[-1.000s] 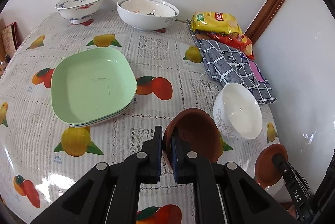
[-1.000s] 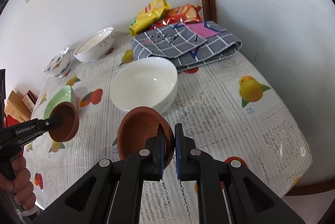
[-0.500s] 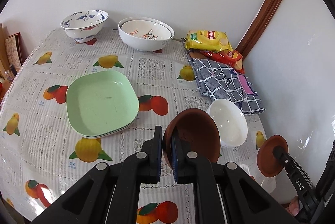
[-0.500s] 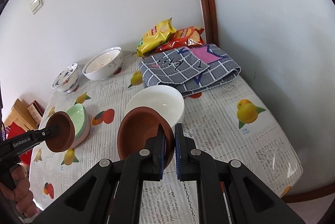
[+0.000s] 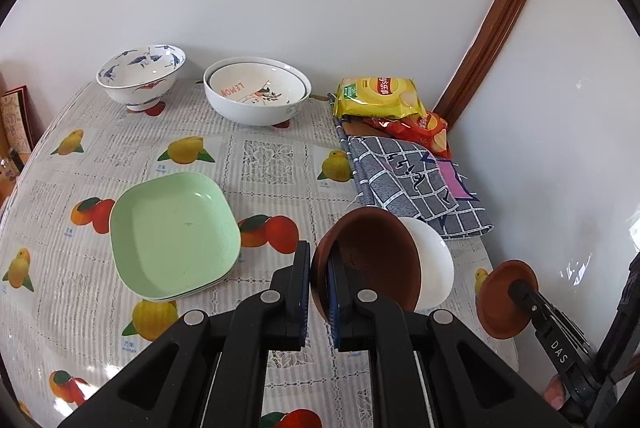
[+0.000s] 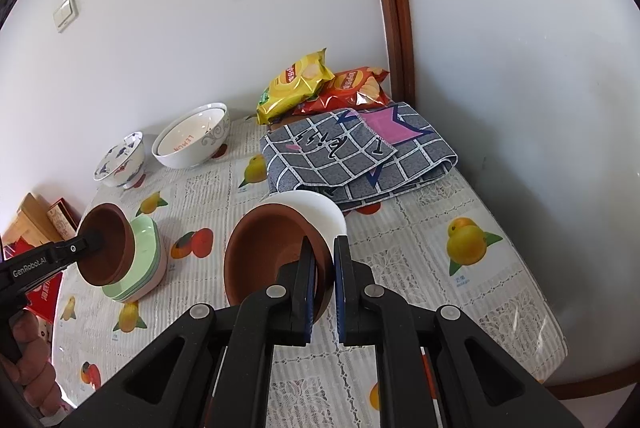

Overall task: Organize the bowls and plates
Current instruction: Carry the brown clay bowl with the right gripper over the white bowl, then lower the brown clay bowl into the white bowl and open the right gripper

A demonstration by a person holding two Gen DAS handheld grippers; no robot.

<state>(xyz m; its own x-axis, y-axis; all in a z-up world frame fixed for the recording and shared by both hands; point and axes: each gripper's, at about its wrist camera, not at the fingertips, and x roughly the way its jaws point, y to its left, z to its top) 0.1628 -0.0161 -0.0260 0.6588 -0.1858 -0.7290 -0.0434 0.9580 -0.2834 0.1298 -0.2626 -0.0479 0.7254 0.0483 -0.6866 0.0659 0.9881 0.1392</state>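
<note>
My left gripper [image 5: 319, 292] is shut on the rim of a brown bowl [image 5: 372, 260] and holds it above the table. My right gripper [image 6: 321, 288] is shut on the rim of a second brown bowl [image 6: 268, 256], also held in the air; that bowl shows in the left wrist view [image 5: 502, 302]. The left-held bowl shows in the right wrist view [image 6: 106, 248]. A white bowl [image 5: 434, 264] stands on the table behind both held bowls. A stack of green square plates [image 5: 172, 236] lies at the left.
At the back stand a blue-patterned bowl [image 5: 140, 75] and nested white bowls [image 5: 258, 93]. Chip bags [image 5: 378, 97] and a folded checked cloth [image 5: 412, 183] lie at the right by the wall. The fruit-print tablecloth [image 5: 272, 163] covers the table.
Both grippers have risen and pulled back with their brown bowls; the table and the white bowl look farther away.
</note>
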